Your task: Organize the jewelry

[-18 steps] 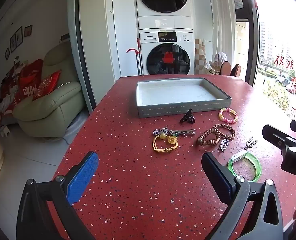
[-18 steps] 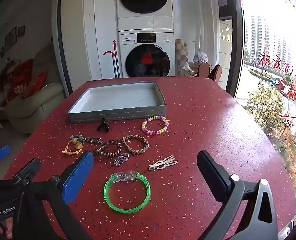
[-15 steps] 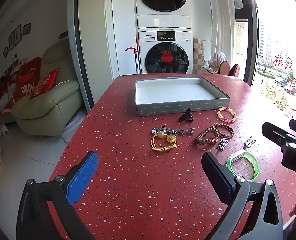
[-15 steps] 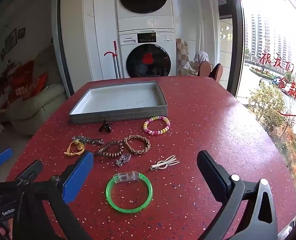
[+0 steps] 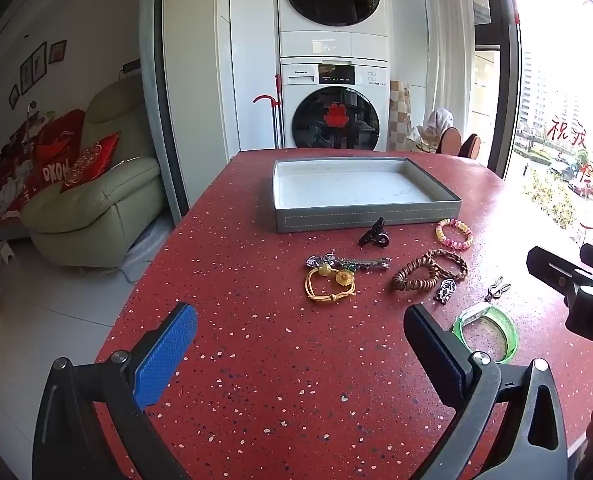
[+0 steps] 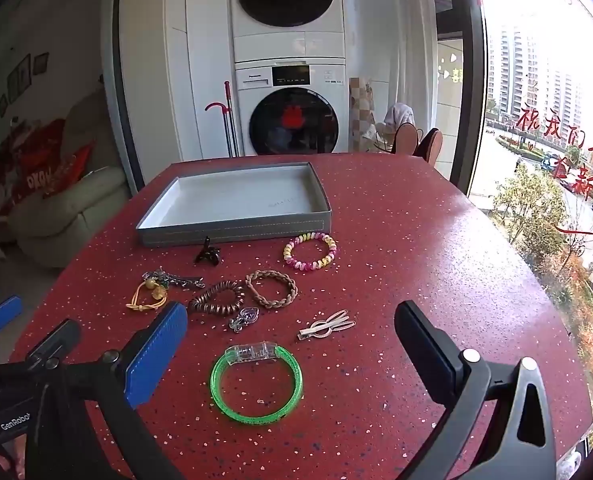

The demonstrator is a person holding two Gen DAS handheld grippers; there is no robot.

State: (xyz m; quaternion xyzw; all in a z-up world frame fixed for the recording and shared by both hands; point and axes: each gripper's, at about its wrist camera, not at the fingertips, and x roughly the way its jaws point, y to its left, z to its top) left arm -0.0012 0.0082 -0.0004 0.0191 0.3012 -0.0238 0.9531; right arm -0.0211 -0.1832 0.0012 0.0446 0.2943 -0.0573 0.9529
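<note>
Hovering with jaws spread wide and empty, right claw (image 6: pixel 292 354) has the translucent green plastic bangle (image 6: pixel 256 384) flat on the red speckled tabletop (image 6: pixel 396 240), directly ahead between its fingers; left claw (image 5: pixel 300 344), likewise apart, sits farther off.

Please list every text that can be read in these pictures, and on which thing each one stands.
"GenRobot": on the left tool's body.
"Panasonic": on the lower washing machine; small, uncertain.
"OKOK": mirrored, on a red cushion.
"祝我们都…新的": red characters on the window; partly cut off.
Washing machine's display: unreadable.
</note>
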